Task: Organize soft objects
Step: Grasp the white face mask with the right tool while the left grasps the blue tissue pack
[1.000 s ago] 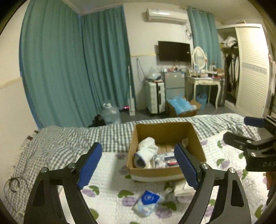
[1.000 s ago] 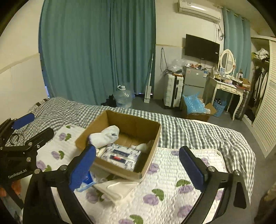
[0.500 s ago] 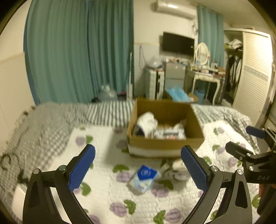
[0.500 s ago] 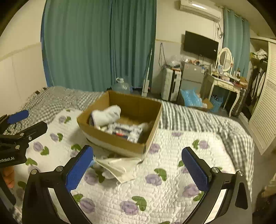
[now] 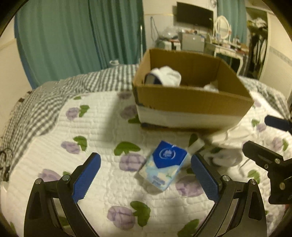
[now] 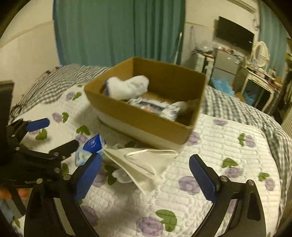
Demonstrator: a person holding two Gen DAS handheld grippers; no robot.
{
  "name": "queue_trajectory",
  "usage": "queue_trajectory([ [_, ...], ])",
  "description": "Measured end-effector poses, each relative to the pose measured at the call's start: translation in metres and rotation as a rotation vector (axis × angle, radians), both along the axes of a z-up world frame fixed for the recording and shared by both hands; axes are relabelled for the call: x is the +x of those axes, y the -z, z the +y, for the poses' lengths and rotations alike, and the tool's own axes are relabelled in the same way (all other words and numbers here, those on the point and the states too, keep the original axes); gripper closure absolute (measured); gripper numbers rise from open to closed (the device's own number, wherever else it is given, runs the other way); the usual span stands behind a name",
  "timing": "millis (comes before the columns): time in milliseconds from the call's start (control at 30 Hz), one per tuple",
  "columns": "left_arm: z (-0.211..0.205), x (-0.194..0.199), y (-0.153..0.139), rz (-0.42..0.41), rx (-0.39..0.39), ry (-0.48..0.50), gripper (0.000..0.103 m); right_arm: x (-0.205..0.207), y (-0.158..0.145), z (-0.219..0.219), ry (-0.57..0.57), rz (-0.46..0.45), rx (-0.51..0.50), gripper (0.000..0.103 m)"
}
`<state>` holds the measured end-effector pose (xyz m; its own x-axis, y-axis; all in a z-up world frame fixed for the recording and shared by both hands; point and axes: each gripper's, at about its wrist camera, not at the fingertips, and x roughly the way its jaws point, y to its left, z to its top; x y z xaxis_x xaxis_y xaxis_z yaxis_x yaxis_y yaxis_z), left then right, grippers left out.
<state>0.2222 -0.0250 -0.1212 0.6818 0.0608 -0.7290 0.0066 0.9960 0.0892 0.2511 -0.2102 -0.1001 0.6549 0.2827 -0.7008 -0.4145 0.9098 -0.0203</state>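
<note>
A blue and white tissue pack [image 5: 163,168] lies on the flowered quilt, just ahead of my left gripper [image 5: 146,179], which is open and empty. It also shows in the right wrist view [image 6: 91,148]. A white face mask [image 6: 144,165] lies in front of the cardboard box [image 6: 146,118], just ahead of my right gripper [image 6: 146,175], which is open and empty. The mask [image 5: 226,154] sits right of the pack in the left view. The box [image 5: 191,105] holds a white rolled sock [image 6: 127,87] and a plastic-wrapped packet [image 6: 155,107].
The quilt [image 5: 91,127] covers the bed, with a grey checked blanket [image 5: 45,102] at its left and far side. Teal curtains [image 5: 73,36], a dressing table [image 6: 259,76] and a TV [image 5: 193,13] stand beyond the bed.
Both grippers have dropped lower and moved closer to the quilt. The tissue pack and mask now lie close in front of the fingers. The box looms larger.
</note>
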Motion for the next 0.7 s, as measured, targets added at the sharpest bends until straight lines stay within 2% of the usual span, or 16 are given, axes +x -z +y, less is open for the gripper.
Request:
queue_trajectory([
  [100,-0.002,0.004,0.013,0.030,0.010,0.011,0.003,0.004,0.007,0.006,-0.032,0.004,-0.005,0.010],
  [233,0.001,0.008,0.029,0.071,0.004,0.021,0.003,0.011,0.015,0.013,-0.079,0.013,-0.021,0.024],
  [300,0.001,0.010,0.034,0.090,-0.008,0.024,0.004,0.015,0.020,0.017,-0.090,0.031,-0.020,0.034],
  [367,0.001,0.012,0.039,0.098,-0.021,0.035,0.004,0.017,0.027,0.017,-0.098,0.052,-0.019,0.054],
  [400,0.001,0.013,0.041,0.100,-0.022,0.037,0.008,0.018,0.029,0.017,-0.100,0.060,-0.020,0.059],
  [467,-0.001,0.015,0.045,0.114,-0.026,0.044,0.017,0.017,0.032,0.016,-0.101,0.075,-0.007,0.077],
  [533,-0.001,0.015,0.048,0.123,-0.049,0.054,0.023,0.016,0.032,0.013,-0.100,0.084,0.019,0.082],
  [600,-0.005,0.014,0.048,0.126,-0.066,0.076,0.038,0.012,0.031,0.011,-0.094,0.078,0.032,0.084],
  [700,-0.011,0.010,0.048,0.125,-0.063,0.112,0.052,0.005,0.029,0.006,-0.077,0.066,0.038,0.088],
])
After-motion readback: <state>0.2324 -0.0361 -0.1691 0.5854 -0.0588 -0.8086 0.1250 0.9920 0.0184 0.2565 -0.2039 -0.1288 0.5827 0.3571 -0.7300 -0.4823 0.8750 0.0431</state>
